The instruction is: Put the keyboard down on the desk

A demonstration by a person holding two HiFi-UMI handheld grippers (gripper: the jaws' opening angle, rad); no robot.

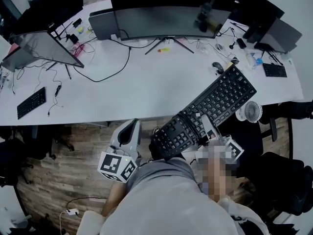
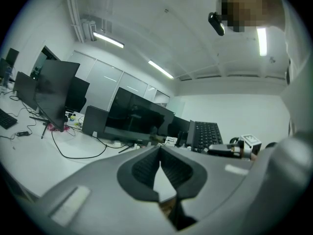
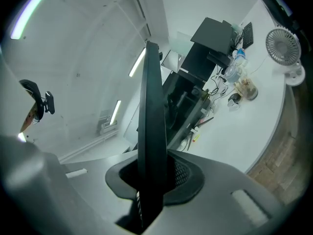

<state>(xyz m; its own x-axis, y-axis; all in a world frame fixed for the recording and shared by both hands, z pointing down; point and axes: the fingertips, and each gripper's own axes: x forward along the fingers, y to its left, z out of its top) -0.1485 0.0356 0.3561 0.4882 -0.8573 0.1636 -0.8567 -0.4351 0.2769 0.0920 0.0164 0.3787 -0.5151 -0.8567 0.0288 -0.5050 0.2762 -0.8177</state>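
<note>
A black keyboard (image 1: 217,102) hangs slanted over the front right edge of the white desk (image 1: 146,94). Its near end is off the desk, above the floor. My right gripper (image 1: 203,121) is shut on the keyboard's long edge near the middle. In the right gripper view the keyboard (image 3: 149,106) stands edge-on between the pads of my right gripper (image 3: 151,175). My left gripper (image 1: 131,127) hovers at the desk's front edge, left of the keyboard and apart from it. In its own view my left gripper (image 2: 160,155) is shut and holds nothing, with the keyboard (image 2: 205,133) off to the right.
Several monitors (image 1: 166,13) stand along the back of the desk with cables (image 1: 105,75) trailing forward. A small white fan (image 1: 250,112) sits at the desk's right front corner, a mouse (image 1: 217,67) behind the keyboard. A second keyboard (image 1: 31,102) lies far left.
</note>
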